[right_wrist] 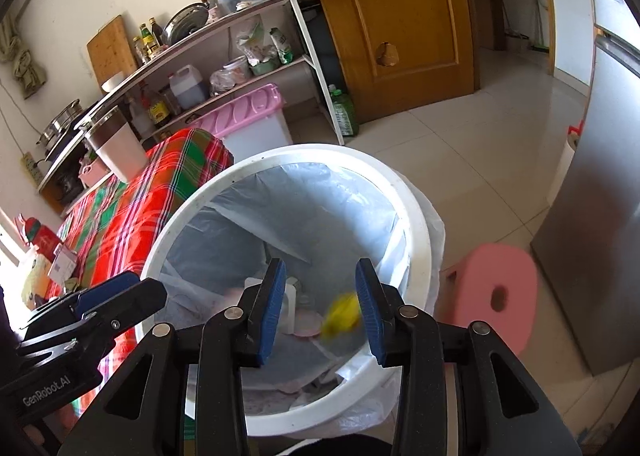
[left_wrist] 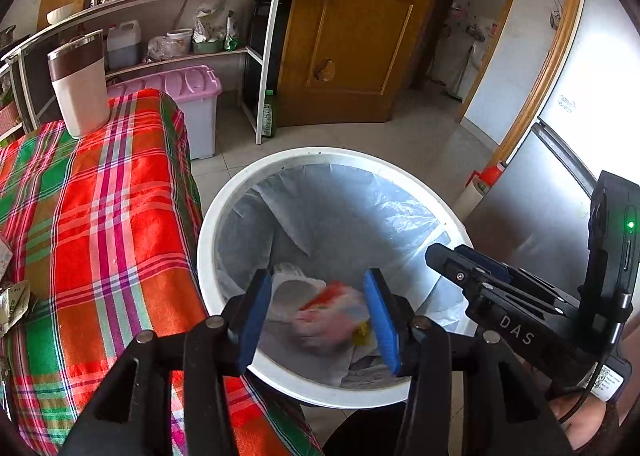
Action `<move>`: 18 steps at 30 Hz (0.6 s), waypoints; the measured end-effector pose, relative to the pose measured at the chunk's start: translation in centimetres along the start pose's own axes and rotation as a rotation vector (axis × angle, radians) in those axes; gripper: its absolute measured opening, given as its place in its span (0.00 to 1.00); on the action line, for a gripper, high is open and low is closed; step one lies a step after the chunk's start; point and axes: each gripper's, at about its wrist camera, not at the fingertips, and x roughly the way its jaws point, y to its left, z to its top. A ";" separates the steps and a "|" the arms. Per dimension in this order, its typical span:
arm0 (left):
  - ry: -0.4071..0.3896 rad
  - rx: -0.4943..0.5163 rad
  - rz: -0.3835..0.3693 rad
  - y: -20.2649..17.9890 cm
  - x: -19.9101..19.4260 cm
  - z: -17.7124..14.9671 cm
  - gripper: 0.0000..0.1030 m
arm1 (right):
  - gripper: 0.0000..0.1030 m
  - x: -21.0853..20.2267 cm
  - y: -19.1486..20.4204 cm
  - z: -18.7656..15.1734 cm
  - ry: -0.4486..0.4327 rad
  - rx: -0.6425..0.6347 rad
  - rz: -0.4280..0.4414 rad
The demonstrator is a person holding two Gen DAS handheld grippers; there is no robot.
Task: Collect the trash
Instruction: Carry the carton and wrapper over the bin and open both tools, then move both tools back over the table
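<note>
Left claw [left_wrist: 318,316] hangs over the white bin [left_wrist: 224,216], pads spread with nothing touching them, and a blurred red-and-white wrapper [left_wrist: 332,316] sits just below between them, looking like it's dropping into the liner. To its left is the plaid-covered worktop [left_wrist: 100,216], with a few more scraps [left_wrist: 14,300] at the far left edge and a tumbler [left_wrist: 80,84] further back. Right claw [right_wrist: 320,312] is just beside it, also spread and empty, with a blurred yellow bit [right_wrist: 340,316] falling below its right pad. Both point steeply down into the bin mouth, side by side. I'd keep the jaws wide and centered over the opening until everything clears the rim, then swing back left for the leftover scraps.
</note>
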 end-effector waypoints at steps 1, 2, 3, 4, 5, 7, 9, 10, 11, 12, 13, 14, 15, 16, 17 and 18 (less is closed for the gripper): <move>0.001 -0.006 -0.001 0.2 -0.1 0.0 0.52 | 0.42 -0.1 0.0 0.0 0.000 -0.001 -0.001; 0.001 -0.009 -0.002 0.3 -0.2 0.0 0.53 | 0.43 -0.2 0.0 -0.1 -0.001 -0.001 0.000; -0.002 -0.013 0.000 0.4 -0.3 0.0 0.54 | 0.43 -0.2 0.0 -0.1 -0.001 0.001 0.003; -0.005 -0.016 0.002 0.5 -0.5 -0.1 0.54 | 0.43 -0.4 0.1 -0.1 -0.003 0.004 0.009; -0.008 -0.016 0.002 0.6 -0.6 -0.1 0.54 | 0.43 -0.5 0.2 -0.1 -0.005 0.005 0.012; -0.015 -0.020 0.002 0.9 -1.2 -0.3 0.54 | 0.43 -0.7 0.5 -0.1 -0.009 0.004 0.019; -0.029 -0.029 0.000 1.3 -1.9 -0.5 0.55 | 0.43 -1.0 1.0 -0.1 -0.016 0.000 0.026; -0.033 -0.033 0.004 1.6 -2.3 -0.6 0.55 | 0.43 -1.2 1.2 -0.2 -0.020 -0.005 0.029; -0.039 -0.035 0.014 1.8 -2.8 -0.8 0.56 | 0.43 -1.4 1.5 -0.2 -0.023 -0.010 0.031; -0.047 -0.034 0.024 2.1 -3.2 -0.9 0.56 | 0.43 -1.5 1.8 -0.3 -0.026 -0.015 0.033; -0.058 -0.036 0.028 2.4 -3.6 -1.1 0.56 | 0.43 -1.7 2.1 -0.5 -0.029 -0.016 0.037; -0.064 -0.044 0.030 2.9 -4.1 -1.3 0.56 | 0.43 -1.8 2.3 -0.5 -0.030 -0.017 0.042; -0.066 -0.055 0.031 3.3 -4.4 -1.4 0.56 | 0.43 -1.9 2.7 -0.6 -0.030 -0.019 0.050; -0.070 -0.068 0.035 3.8 -4.8 -1.6 0.56 | 0.43 -1.9 3.1 -0.7 -0.030 -0.024 0.053; -0.077 -0.076 0.043 4.2 -5.2 -1.7 0.56 | 0.43 -1.9 3.4 -0.8 -0.030 -0.028 0.054; -0.083 -0.075 0.052 4.6 -5.7 -1.9 0.56 | 0.43 -2.1 3.7 -0.9 -0.031 -0.032 0.059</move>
